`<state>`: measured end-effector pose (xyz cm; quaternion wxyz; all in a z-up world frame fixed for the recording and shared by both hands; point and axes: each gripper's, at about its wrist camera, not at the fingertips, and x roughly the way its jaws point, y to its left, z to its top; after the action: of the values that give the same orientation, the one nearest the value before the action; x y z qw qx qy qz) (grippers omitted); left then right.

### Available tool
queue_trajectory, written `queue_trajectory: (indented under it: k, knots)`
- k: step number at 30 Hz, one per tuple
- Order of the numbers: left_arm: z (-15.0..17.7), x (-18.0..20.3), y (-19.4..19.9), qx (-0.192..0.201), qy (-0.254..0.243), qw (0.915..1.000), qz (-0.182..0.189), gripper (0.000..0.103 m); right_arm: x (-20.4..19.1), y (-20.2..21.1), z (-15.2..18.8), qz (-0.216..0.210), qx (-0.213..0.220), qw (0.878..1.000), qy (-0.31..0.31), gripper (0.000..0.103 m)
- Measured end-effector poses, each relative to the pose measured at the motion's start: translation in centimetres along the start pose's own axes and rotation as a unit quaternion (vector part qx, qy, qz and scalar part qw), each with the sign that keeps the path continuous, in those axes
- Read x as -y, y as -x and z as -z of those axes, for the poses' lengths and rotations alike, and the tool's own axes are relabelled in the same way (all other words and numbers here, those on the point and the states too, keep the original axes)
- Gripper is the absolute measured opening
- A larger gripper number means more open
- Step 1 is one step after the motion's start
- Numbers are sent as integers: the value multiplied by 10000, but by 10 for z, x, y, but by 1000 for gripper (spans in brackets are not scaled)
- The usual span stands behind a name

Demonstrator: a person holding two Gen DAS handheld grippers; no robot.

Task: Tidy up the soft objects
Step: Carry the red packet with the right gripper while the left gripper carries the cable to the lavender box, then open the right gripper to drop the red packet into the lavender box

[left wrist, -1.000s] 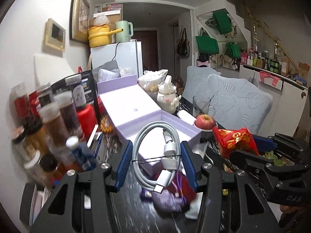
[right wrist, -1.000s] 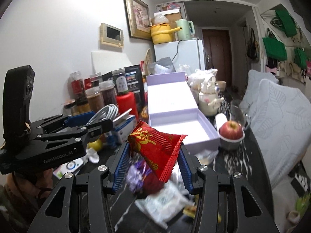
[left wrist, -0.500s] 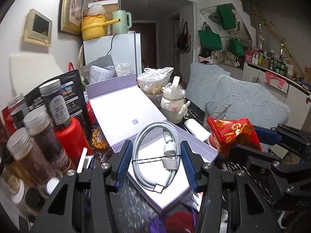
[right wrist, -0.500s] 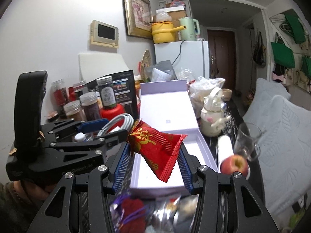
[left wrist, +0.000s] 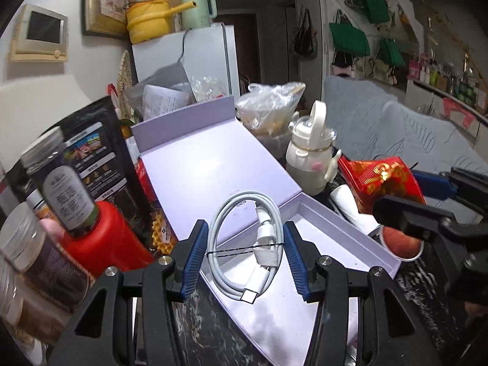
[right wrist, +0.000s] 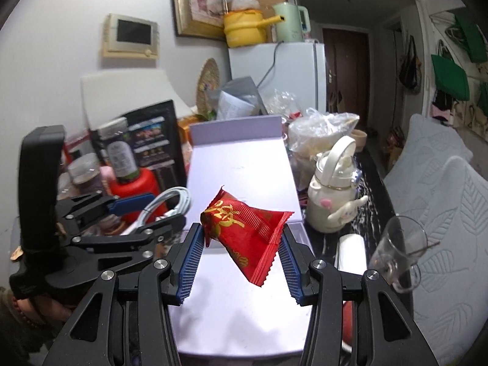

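My left gripper [left wrist: 245, 257] is shut on a coiled white charging cable [left wrist: 244, 244], held above the open lavender box [left wrist: 344, 238]. The box's flat lid [left wrist: 213, 167] lies beyond it. My right gripper [right wrist: 239, 263] is shut on a red snack packet [right wrist: 247, 235] with gold print, hanging over the box's inside [right wrist: 241, 314]. In the right wrist view the left gripper [right wrist: 152, 210] with the cable [right wrist: 166, 204] is at the left. From the left wrist view the red packet [left wrist: 381, 183] shows at the right.
Jars and a red-based bottle [left wrist: 100, 238] crowd the left beside a black pouch [left wrist: 94, 158]. A white teapot-shaped bottle [right wrist: 332, 198], an apple [left wrist: 399, 241], a clear glass [right wrist: 396, 253] and a plastic bag [left wrist: 271, 106] stand right of the box. A grey sofa [right wrist: 451, 213] is farther right.
Both grippers have moved forward together over the table with their loads, from above the loose pile of wrappers to above the lavender box. The grips are unchanged.
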<state>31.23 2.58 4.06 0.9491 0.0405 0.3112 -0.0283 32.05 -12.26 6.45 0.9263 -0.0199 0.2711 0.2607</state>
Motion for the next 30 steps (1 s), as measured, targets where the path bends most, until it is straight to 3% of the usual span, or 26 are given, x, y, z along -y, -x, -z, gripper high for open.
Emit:
queue_trajectory:
  k: [12,30]
  knots:
    - [2,10,-85,-1028,-265,9943,-92,50,33,-87,4,350,-891,9954,-61,48]
    - [32,19,-165,-2077,-576,9762,-234,50,49,-153,30,545,-1655,9846,137,48]
